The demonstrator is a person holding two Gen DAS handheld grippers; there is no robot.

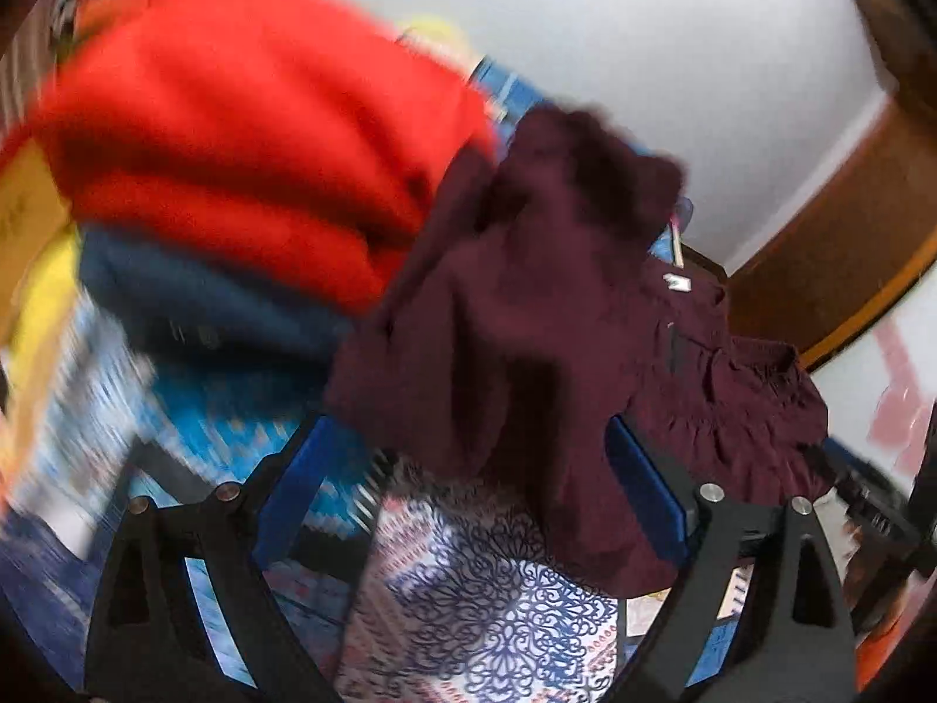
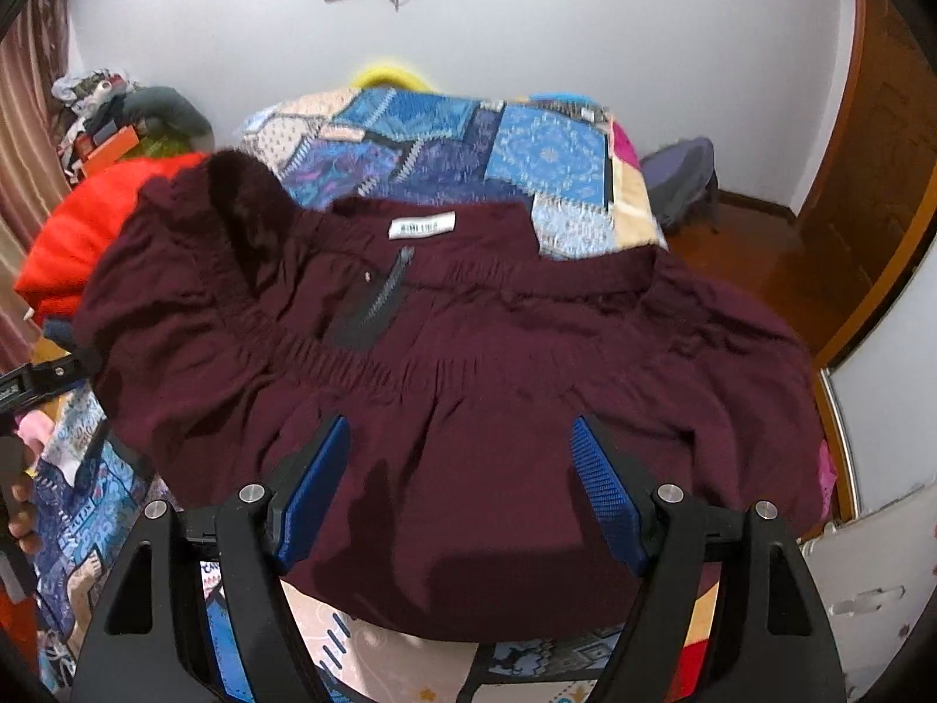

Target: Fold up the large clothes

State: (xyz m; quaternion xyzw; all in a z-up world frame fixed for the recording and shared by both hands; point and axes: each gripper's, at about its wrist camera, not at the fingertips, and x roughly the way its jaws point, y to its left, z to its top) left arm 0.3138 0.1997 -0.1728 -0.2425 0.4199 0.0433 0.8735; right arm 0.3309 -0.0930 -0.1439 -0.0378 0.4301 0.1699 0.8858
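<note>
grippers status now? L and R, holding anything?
Left gripper: jaws spread wide, maroon garment hangs between them; grip cannot be told.
Right gripper: open, over the garment, holding nothing.

Maroon garment (image 2: 468,363): matt cloth; bedspread (image 2: 468,152): printed cloth.

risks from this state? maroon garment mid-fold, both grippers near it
1. The left gripper has its jaws apart with a raised flap of the dark maroon gathered garment draped between them, and the view is motion-blurred; the flap may slip free.
2. The folded red knit on the stacked pile sits right beside that flap; a sweep could topple it.
3. The right gripper is open over the bunched hem, so a fold may trap wrinkles.
</note>
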